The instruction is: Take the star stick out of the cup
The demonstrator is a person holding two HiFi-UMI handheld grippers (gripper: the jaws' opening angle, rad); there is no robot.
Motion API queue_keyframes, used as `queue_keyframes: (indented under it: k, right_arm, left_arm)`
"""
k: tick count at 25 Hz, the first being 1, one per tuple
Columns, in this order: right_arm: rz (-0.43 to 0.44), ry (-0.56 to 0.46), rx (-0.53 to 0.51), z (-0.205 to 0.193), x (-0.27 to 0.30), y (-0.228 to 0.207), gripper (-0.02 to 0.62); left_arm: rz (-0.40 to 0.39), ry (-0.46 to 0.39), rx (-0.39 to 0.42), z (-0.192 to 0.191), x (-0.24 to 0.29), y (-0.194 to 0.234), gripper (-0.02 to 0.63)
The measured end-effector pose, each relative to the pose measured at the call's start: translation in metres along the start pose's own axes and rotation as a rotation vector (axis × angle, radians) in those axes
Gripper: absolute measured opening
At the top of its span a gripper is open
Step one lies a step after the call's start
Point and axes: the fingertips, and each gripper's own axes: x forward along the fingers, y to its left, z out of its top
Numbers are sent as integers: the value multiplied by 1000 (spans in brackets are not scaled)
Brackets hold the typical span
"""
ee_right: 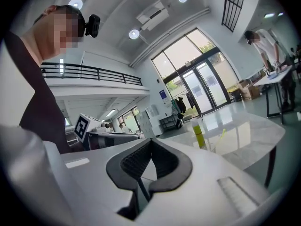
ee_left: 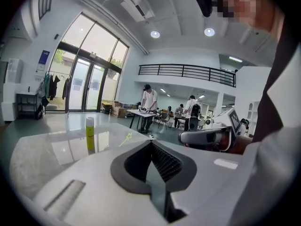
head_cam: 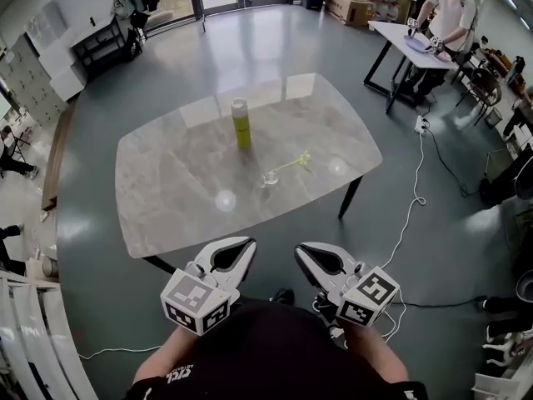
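A clear cup (head_cam: 269,178) stands near the middle of the marble table (head_cam: 166,198). A yellow star stick (head_cam: 292,162) leans out of it to the right. Both grippers hover off the table's near edge, in front of my body, well short of the cup. My left gripper (head_cam: 249,243) and right gripper (head_cam: 301,250) point toward the table, each shut with nothing between its pads. The left gripper view looks past its shut gripper (ee_left: 151,141) to the star stick (ee_left: 126,139), far off. The right gripper view shows its gripper (ee_right: 151,140) shut and the stick (ee_right: 221,134) faint on the tabletop.
A tall yellow-green can (head_cam: 241,122) stands on the table behind the cup. A white cable (head_cam: 410,211) runs over the floor on the right. A person (head_cam: 448,13) works at another table (head_cam: 400,40) at the back right. White chairs (head_cam: 33,340) are at the lower left.
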Motion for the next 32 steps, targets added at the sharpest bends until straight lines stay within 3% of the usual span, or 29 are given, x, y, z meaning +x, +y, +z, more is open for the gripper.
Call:
queue_keyframes:
  k: [4, 10, 19, 25, 32]
  right_arm:
    - [-37, -8, 41, -3, -9, -32, 15]
    - [-39, -33, 40, 12, 23, -45, 15]
    - [38, 21, -8, 28, 114, -34, 15]
    - [34, 57, -49, 38, 165, -31, 15]
    - [3, 81, 55, 14, 188, -46, 15]
  left_arm:
    - [-16, 29, 17, -4, 20, -2, 3]
    - [-20, 48, -20, -1, 42, 36, 2]
    - [-64, -14, 35, 47, 63, 101, 3]
    - [-72, -47, 7, 58, 60, 147, 2]
    - [-125, 3, -25, 45, 80, 168, 2]
